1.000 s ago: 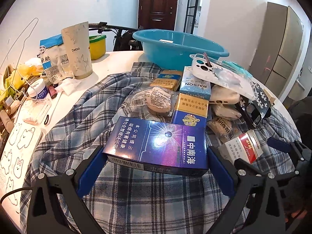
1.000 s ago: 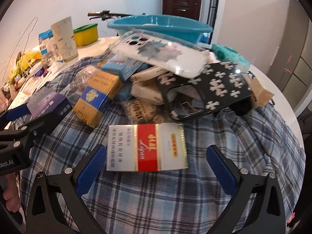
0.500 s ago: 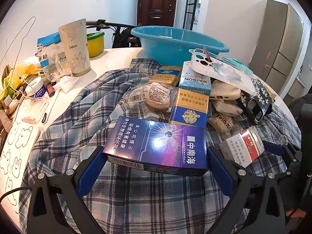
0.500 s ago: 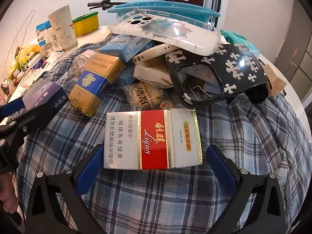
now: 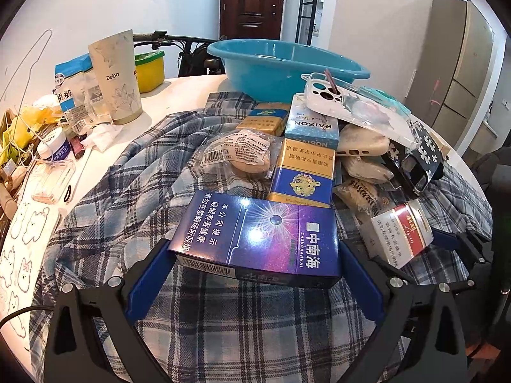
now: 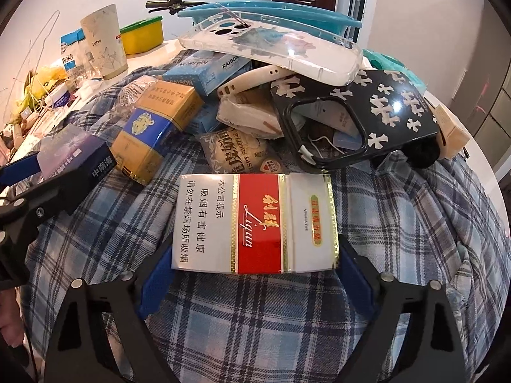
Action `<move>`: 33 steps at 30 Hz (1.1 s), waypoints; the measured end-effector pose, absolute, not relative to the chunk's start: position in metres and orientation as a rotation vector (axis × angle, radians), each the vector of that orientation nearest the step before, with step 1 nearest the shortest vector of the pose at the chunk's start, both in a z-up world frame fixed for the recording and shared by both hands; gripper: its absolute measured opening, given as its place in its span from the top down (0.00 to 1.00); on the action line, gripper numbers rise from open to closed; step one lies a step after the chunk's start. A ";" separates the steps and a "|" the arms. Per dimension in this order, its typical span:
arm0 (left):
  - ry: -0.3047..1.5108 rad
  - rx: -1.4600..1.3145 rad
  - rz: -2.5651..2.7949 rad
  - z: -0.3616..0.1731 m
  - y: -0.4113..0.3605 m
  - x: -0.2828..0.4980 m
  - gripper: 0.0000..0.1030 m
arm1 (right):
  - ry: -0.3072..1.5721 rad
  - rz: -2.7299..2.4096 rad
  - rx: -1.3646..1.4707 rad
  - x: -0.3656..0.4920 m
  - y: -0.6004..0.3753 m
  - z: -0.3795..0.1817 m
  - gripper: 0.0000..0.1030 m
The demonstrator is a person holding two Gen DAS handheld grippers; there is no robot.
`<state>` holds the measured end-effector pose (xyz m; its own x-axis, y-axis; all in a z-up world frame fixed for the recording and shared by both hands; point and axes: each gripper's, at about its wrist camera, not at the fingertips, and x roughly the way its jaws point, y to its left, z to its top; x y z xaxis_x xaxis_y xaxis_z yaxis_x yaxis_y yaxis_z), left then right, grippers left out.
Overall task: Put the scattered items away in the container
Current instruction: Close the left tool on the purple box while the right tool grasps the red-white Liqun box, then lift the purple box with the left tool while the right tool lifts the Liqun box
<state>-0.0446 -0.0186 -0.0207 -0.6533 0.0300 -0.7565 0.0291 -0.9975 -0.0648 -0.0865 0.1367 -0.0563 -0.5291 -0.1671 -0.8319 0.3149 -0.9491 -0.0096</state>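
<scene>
My left gripper (image 5: 255, 274) is shut on a dark blue cigarette pack (image 5: 258, 239), held just above the plaid cloth (image 5: 239, 328). My right gripper (image 6: 255, 274) is shut on a white and red cigarette pack (image 6: 255, 223), also seen in the left wrist view (image 5: 402, 233). The blue basin (image 5: 281, 67) stands at the far side of the table. A pile lies before it: a gold and blue pack (image 5: 303, 172), a light blue RAISON box (image 5: 313, 124), a clear phone case (image 5: 357, 108), a black phone case with white crosses (image 6: 361, 111) and snack packets (image 6: 239, 153).
A Debo paper cup (image 5: 118, 76), a yellow box with a green lid (image 5: 150, 70), sugar bags (image 5: 72, 92), a small jar (image 5: 54, 150) and other clutter stand at the left. A fridge (image 5: 456, 79) and a door (image 5: 252, 3) are behind the table.
Both grippers have lifted their packs and moved a little forward toward the pile. The red and white pack has come up off the cloth. The jaws stay shut on the packs.
</scene>
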 end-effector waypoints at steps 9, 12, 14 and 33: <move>-0.104 -1.303 2.854 -0.020 -0.015 -0.044 0.01 | 0.214 -2.527 1.320 -0.084 0.140 -0.050 0.14; -0.101 -1.303 2.854 -0.020 -0.014 -0.044 0.02 | 0.209 -2.533 1.320 -0.084 0.143 -0.050 0.14; -0.098 -1.305 2.853 -0.019 -0.014 -0.044 0.02 | 0.204 -2.536 1.323 -0.084 0.144 -0.050 0.14; -0.082 -1.314 2.845 -0.022 -0.013 -0.044 0.02 | 0.146 -2.543 1.336 -0.088 0.156 -0.049 0.14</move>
